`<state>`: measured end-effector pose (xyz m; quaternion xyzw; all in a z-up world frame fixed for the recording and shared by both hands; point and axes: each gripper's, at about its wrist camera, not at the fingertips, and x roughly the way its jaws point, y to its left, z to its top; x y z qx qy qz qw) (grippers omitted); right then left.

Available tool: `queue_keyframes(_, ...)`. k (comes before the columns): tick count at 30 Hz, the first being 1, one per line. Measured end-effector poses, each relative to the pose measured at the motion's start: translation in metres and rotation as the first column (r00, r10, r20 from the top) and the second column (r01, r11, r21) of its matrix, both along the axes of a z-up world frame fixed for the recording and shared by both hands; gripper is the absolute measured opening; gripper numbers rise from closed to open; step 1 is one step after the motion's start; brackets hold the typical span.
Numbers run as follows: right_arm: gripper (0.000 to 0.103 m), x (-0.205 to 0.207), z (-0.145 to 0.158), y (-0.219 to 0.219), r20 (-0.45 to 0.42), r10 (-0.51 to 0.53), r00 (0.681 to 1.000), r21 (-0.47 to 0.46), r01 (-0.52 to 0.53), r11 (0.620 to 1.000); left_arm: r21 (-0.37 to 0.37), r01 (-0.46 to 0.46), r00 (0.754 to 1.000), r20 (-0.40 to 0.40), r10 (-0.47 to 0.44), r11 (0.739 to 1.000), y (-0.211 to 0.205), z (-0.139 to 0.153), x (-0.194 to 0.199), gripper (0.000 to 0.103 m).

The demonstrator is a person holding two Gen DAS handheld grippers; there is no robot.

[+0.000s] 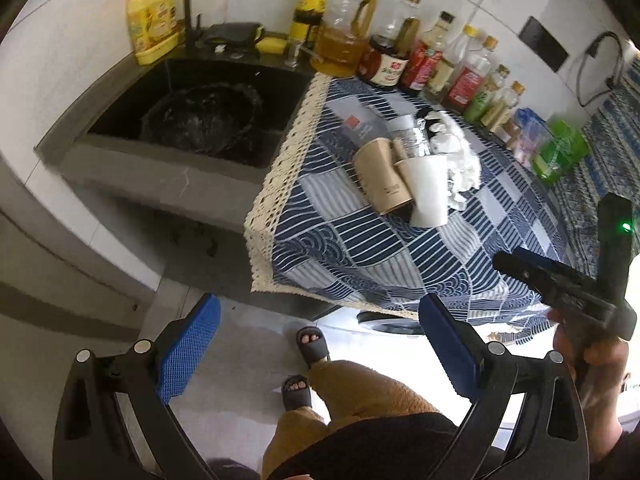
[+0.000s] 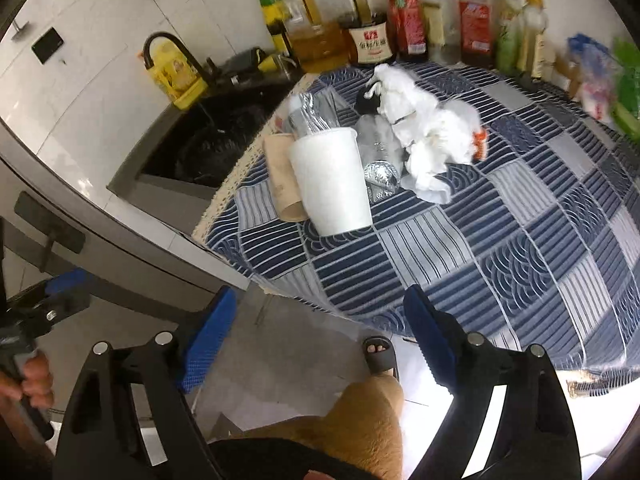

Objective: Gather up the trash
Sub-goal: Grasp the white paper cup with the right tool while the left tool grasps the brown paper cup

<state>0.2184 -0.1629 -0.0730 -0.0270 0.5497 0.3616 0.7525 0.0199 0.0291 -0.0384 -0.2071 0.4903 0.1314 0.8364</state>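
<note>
So the trash pile is sitting on the checkered tablecloth, just right of the sink. Going left to right from the sink: a brown paper cup lying down, a white paper cup touching it, then crumpled foil and wadded white tissue. Both the left gripper and right gripper are hanging back with fingers spread wide, holding nothing. Cups are probably light and crushable, so I'd pinch a rim gently.

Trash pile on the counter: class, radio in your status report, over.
Left tongs open, empty. Right tongs open, empty. Trash pile untouched on checked cloth: white cup, brown cup, crumpled tissue. Approach unobstructed.
</note>
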Motion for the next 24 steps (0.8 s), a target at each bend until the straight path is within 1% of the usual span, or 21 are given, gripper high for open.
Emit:
queue_keyframes(2, 0.085, 0.013, -0.015, 0.01, -0.013, 0.026, 1.0, -0.021, -0.026, 0.999, -0.007, -0.023, 0.999, -0.026, 0.023, 1.0, 0.002, -0.005, 0.0, 0.096)
queue_keyframes(4, 0.085, 0.025, -0.026, 0.017, -0.035, 0.046, 0.998, -0.007, -0.046, 0.999, -0.018, -0.058, 0.997, -0.053, 0.057, 0.998, 0.007, -0.01, 0.002, 0.096)
queue_keyframes(7, 0.085, 0.044, -0.047, 0.034, -0.059, 0.074, 0.995, -0.021, -0.076, 0.997, -0.027, -0.093, 0.991, -0.095, 0.09, 0.995, 0.012, -0.021, 0.006, 0.096)
queue_keyframes(11, 0.081, 0.059, -0.066, 0.05, -0.084, 0.098, 0.992, -0.04, -0.102, 0.994, -0.041, -0.123, 0.983, -0.139, 0.116, 0.992, 0.016, -0.034, 0.013, 0.096)
queue_keyframes(13, 0.08, 0.066, -0.074, 0.057, -0.096, 0.107, 0.99, -0.042, -0.111, 0.993, -0.052, -0.133, 0.981, -0.153, 0.123, 0.99, 0.018, -0.038, 0.016, 0.096)
queue_keyframes(15, 0.074, 0.071, -0.081, 0.063, -0.101, 0.117, 0.988, -0.059, -0.124, 0.991, -0.056, -0.14, 0.978, -0.165, 0.129, 0.989, 0.019, -0.042, 0.019, 0.096)
queue_keyframes(16, 0.069, 0.072, -0.082, 0.064, -0.105, 0.117, 0.987, -0.065, -0.125, 0.99, -0.058, -0.143, 0.977, -0.166, 0.132, 0.988, 0.019, -0.044, 0.021, 0.096)
queue_keyframes(17, 0.067, 0.075, -0.085, 0.065, -0.11, 0.116, 0.987, -0.069, -0.124, 0.99, -0.062, -0.147, 0.977, -0.168, 0.135, 0.987, 0.02, -0.046, 0.023, 0.096)
queue_keyframes(19, 0.067, 0.078, -0.088, 0.068, -0.12, 0.129, 0.984, -0.066, -0.137, 0.988, -0.066, -0.153, 0.975, -0.173, 0.14, 0.986, 0.02, -0.048, 0.027, 0.096)
queue_keyframes(21, 0.063, 0.08, -0.091, 0.069, -0.126, 0.134, 0.983, -0.073, -0.144, 0.987, -0.071, -0.156, 0.974, -0.174, 0.142, 0.985, 0.021, -0.05, 0.03, 0.096)
queue_keyframes(24, 0.062, 0.082, -0.093, 0.069, -0.129, 0.142, 0.981, -0.067, -0.152, 0.986, -0.076, -0.153, 0.975, -0.175, 0.138, 0.985, 0.019, -0.052, 0.035, 0.096)
